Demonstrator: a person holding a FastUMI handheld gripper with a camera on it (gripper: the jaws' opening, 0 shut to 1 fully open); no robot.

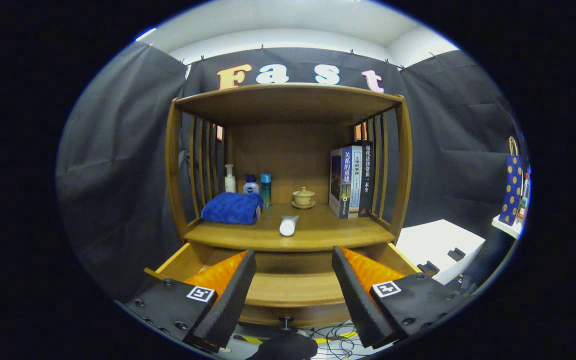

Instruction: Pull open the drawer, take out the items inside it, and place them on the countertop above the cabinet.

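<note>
The wooden cabinet's drawer (294, 292) stands pulled open below the countertop (338, 231); its bare wooden floor shows between my fingers, with the small knob (286, 320) on its front. My gripper (293, 254) hangs open above the drawer with nothing between its fingers. Just beyond them a white tube (288, 225) lies on the countertop near its front edge. A folded blue towel (232, 208) rests on the countertop's left side. The fingers hide the drawer's left and right parts.
Behind the towel stand a white pump bottle (230, 179), a small blue-capped bottle (251, 185) and a blue can (266, 189). A lidded teacup (303, 197) sits mid-back, books (352, 181) at the right. White box (438, 244) and dotted bag (513, 190) lie right; a dark-gloved hand (288, 346) below the knob.
</note>
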